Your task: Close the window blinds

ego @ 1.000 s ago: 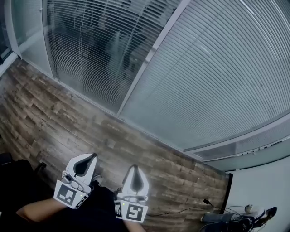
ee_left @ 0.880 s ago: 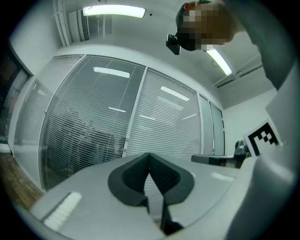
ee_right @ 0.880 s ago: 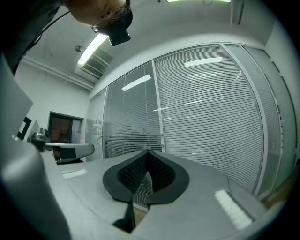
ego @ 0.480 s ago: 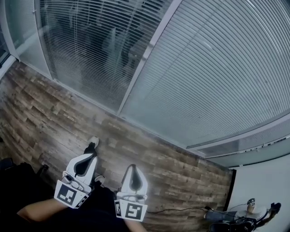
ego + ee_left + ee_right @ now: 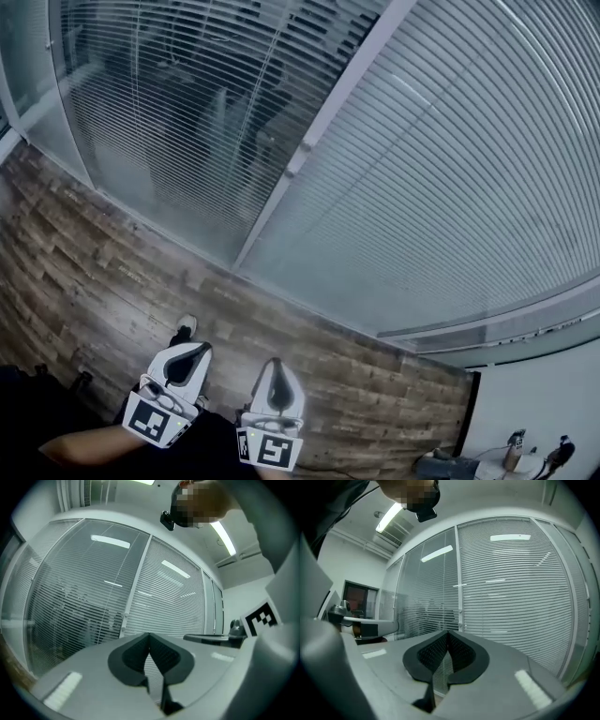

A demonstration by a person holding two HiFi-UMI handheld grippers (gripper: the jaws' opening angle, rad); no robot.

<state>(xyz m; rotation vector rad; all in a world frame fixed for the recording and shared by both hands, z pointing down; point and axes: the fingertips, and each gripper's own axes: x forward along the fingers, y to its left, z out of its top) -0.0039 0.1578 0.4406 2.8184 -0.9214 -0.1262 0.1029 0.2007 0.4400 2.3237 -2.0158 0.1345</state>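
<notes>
Approach step, by the look of it: white plastic left gripper and matching right gripper held low, jaws together on nothing, facing grey slatted window blinds just ahead, half see-through; next, likely locating and gripping a tilt control, not discernible here.

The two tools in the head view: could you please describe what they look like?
They match. The left tool and the right tool each have a smooth white shell that tapers to a rounded point, with dark, finely textured pads set inside. At its rear, each carries a white cube printed with black square markers.
</notes>
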